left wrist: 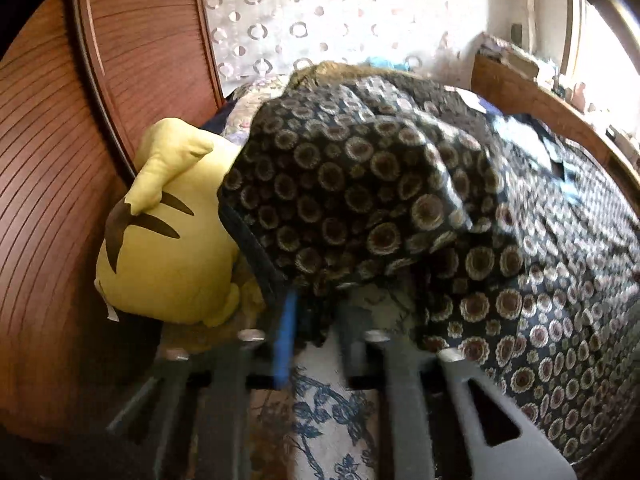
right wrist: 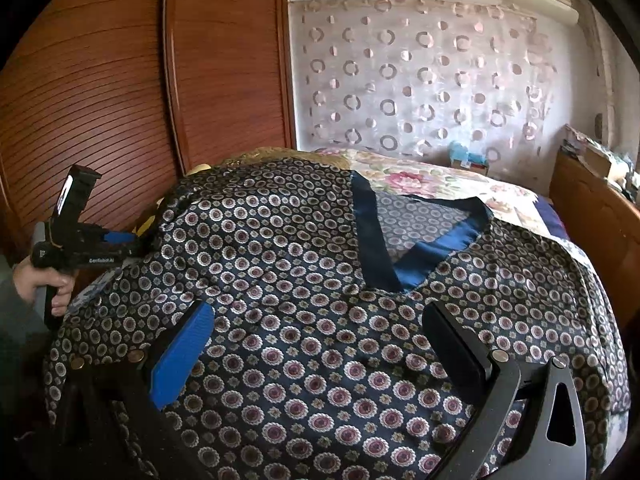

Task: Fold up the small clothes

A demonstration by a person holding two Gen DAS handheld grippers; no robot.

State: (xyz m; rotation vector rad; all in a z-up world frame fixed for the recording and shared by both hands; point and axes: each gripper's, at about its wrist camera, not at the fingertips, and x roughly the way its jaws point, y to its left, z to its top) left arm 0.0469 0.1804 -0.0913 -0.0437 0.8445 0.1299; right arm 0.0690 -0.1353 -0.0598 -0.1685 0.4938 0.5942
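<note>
Across the bed lies the dark navy garment printed with small cream and maroon rosettes (right wrist: pixel 320 320), satin-like, with a plain blue band edging its V-shaped neck (right wrist: pixel 424 248). It is spread front-up over a floral bedspread (right wrist: pixel 420 176), its left side bunched into a raised fold near the bed's edge.

At that fold the left gripper (left wrist: pixel 312 320) has its jaws drawn together, with the patterned cloth gathered between the blue pad and its partner; from the right wrist view the same tool (right wrist: pixel 132 240) reaches into the garment's side, a hand (right wrist: pixel 44 284) wrapped round its handle. The right gripper (right wrist: pixel 320 348) hovers over the lower front of the garment with its jaws spread wide, holding nothing, one blue-faced finger and one black finger standing either side of flat cloth.

Beside the pinched edge sits a yellow plush toy with brown stripes (left wrist: pixel 168 240), pressed against a reddish slatted wooden wardrobe door (right wrist: pixel 100 100). Beyond hangs a sheer curtain dotted with rings (right wrist: pixel 420 80).

By my reading, the first fold is just starting: one side is gripped, the other is not. Next, the right claw likely needs to drop and pinch its own edge, so both can lift together without the slippery fabric sliding or dragging the toy.
</note>
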